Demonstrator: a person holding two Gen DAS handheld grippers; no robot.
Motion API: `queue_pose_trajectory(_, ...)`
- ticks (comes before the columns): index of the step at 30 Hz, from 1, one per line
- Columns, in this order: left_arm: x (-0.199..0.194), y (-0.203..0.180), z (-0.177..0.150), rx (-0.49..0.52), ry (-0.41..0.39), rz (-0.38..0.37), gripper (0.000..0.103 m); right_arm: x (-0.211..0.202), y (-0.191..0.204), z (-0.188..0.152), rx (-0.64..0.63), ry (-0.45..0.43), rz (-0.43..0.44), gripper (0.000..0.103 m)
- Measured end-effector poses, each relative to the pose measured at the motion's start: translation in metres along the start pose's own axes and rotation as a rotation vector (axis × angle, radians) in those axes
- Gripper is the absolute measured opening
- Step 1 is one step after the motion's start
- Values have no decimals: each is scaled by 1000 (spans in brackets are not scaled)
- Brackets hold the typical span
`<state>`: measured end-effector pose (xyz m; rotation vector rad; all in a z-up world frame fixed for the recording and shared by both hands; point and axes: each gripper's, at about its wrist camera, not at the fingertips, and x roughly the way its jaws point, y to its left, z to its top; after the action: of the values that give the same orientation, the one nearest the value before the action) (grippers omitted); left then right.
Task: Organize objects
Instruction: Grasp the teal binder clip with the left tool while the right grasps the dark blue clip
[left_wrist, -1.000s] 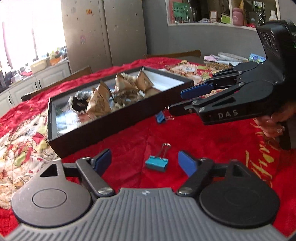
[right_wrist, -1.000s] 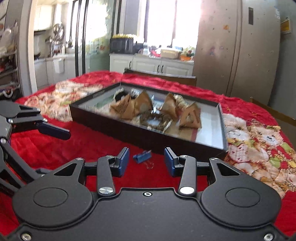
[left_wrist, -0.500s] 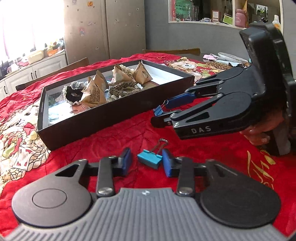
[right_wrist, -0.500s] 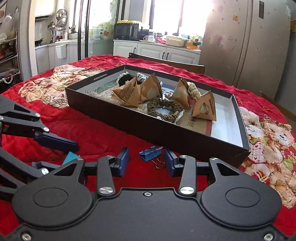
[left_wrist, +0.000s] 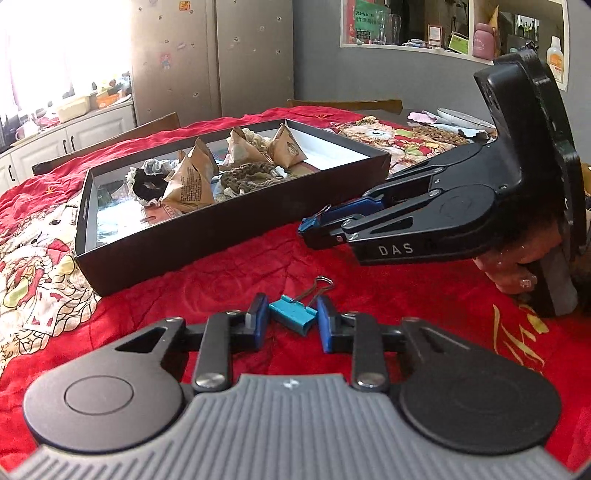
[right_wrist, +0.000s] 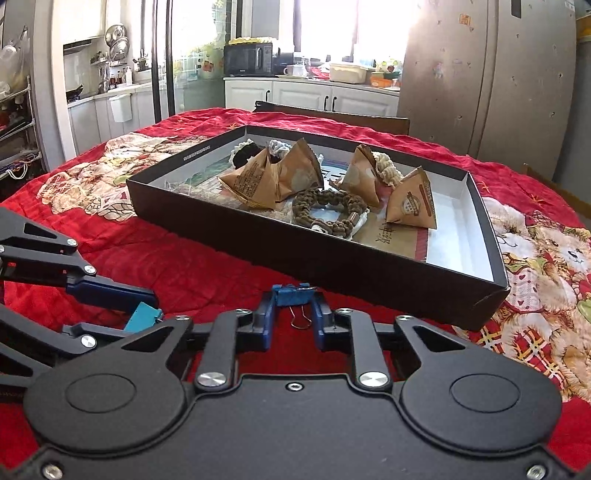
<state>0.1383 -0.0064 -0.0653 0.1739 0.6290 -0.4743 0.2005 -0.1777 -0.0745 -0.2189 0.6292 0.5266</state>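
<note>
A teal binder clip (left_wrist: 293, 319) lies on the red cloth between the blue pads of my left gripper (left_wrist: 290, 308), whose jaws are closing and touch it on both sides. The right wrist view shows a blue binder clip (right_wrist: 290, 294) pinched at the fingertips of my right gripper (right_wrist: 293, 301), whose jaws are also closing. From the left wrist view, the right gripper (left_wrist: 310, 227) sits low near the front wall of the black tray (left_wrist: 221, 240). That tray (right_wrist: 295, 254) holds brown paper pyramid packets (right_wrist: 258, 181) and braided rings (right_wrist: 325, 210).
A red patterned cloth (right_wrist: 184, 266) covers the table. A person's hand (left_wrist: 509, 266) grips the right gripper's handle. Wooden chair backs (right_wrist: 332, 114) stand behind the table, with a fridge (right_wrist: 480, 74) and kitchen cabinets beyond. Dishes lie at the far right (left_wrist: 461, 118).
My left jaws have closed in from wide open onto the teal clip. The right gripper has moved down and forward to the blue clip and closed on it.
</note>
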Motion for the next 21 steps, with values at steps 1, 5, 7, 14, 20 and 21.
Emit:
queue_pose_trajectory(1,0,0,0,0,0,0,32,0,0,0,-1,-1,0,18)
queue_pose_trajectory(5,0,1,0,-6,0,-1,32,-1,2,-1,0,-4,2,15)
queue_pose_trajectory(7,0,1,0,-6,0,-1,31,-2,2,-1,2,-7,5,14)
queue_pose_trajectory(14,0,1,0,-10,0,-1,31,-7,5,-4,-5,-6,28,5)
queue_pose_trajectory(20,0,1,0,-10,0,-2,31,-14,9,-6,-16,-18,11,12)
queue_pose_trajectory(21,0,1,0,-10,0,-2,31,-15,9,-6,-19,-21,4,16)
